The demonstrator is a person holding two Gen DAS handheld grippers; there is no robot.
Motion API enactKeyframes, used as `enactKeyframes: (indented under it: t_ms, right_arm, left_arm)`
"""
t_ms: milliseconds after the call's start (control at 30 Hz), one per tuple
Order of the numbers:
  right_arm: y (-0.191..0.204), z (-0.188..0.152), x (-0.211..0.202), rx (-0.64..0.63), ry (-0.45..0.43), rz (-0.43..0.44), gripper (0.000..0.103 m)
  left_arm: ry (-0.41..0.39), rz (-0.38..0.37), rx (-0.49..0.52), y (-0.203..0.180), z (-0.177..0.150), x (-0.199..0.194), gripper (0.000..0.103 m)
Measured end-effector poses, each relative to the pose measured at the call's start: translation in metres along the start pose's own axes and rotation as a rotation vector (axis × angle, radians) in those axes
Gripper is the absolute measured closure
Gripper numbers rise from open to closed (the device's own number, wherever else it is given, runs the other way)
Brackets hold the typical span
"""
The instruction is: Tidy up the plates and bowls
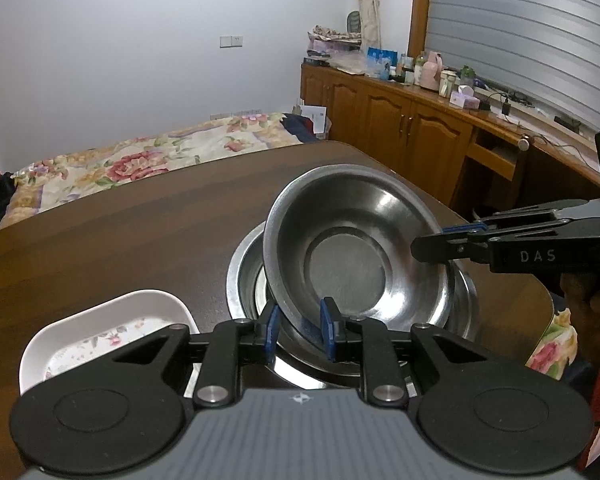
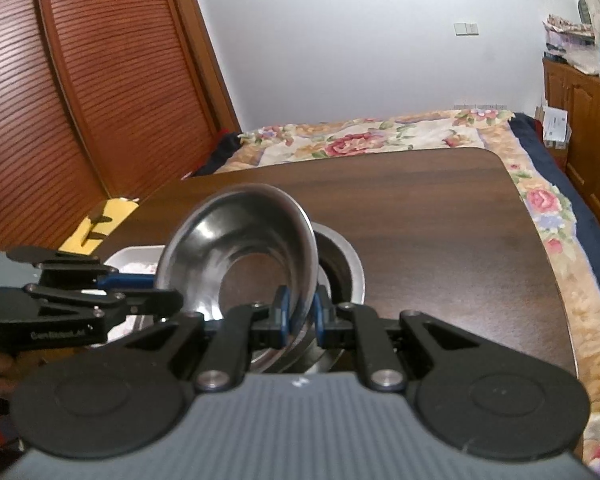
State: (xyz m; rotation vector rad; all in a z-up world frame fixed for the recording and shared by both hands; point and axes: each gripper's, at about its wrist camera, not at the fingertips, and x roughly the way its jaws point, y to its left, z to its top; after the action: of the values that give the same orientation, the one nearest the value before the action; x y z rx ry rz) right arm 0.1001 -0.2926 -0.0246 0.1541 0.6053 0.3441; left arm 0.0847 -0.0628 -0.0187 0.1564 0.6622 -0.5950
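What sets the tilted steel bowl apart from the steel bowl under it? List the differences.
The tilted steel bowl is lifted on edge, its inside facing the left camera; the lower steel bowl sits flat on the table. The tilted one is gripped at its rim by both the left gripper and the right gripper; the lower one is ungripped. The lower one looks wider. Both are round bare metal.

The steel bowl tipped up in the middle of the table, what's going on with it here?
A person holds a hand-held gripper in each hand, and both grip the rim of the small steel bowl. The left hand-held gripper pinches its near rim; the right hand-held gripper clamps the opposite edge. The bowl is tilted, partly inside the larger steel bowl on the wooden table. A white dish sits to the left, untouched.
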Motion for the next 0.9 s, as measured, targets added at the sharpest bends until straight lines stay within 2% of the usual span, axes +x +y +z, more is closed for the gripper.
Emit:
enactKeyframes:
  t_ms: [367, 900]
  right_arm:
    - [0.005, -0.001, 0.007, -0.097, -0.003, -0.067, 0.089]
    - [0.014, -0.002, 0.017, -0.155, -0.005, -0.131, 0.088]
  left_arm:
    - [0.007, 0.011, 0.014, -0.008, -0.001, 0.005, 0.079]
    - [-0.042, 0.024, -0.024, -0.004, -0.009, -0.007, 0.083]
